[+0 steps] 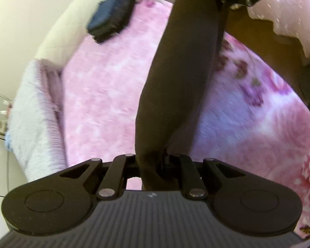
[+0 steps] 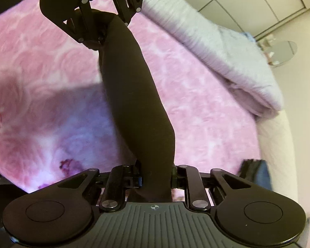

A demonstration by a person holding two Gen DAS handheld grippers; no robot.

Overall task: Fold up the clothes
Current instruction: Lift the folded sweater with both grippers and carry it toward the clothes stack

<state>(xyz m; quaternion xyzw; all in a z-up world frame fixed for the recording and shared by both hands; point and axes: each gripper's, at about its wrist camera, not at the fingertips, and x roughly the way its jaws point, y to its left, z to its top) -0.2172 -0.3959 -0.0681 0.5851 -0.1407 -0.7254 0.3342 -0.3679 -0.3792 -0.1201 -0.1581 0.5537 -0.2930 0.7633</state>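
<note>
Two hand-held grippers share one load: a black garment (image 1: 181,72), bunched into a long roll and stretched between them above the bed. Left hand-held gripper (image 1: 153,165): jaws drawn narrow and clamped on one end of the garment, cloth bunched between the pads and spilling back toward the camera. Right hand-held gripper (image 2: 155,177): jaws likewise drawn in and clamped on the other end, a thicker wad of cloth filling the gap. From the right wrist view the left unit appears at the top of the frame, with the roll running unbroken from it to the near jaws; from the left wrist view the right unit's black linkage shows at the top edge where the roll ends. The garment hangs clear of the pink blanket (image 1: 105,95), which covers the bed beneath and carries a floral print of purple and deep pink toward one side. A pale grey folded blanket (image 2: 227,62) lies along the bed's edge. A stack of dark folded clothes (image 1: 111,18) sits near the far edge of the bed, well apart from the held garment. Both views are somewhat blurred
</note>
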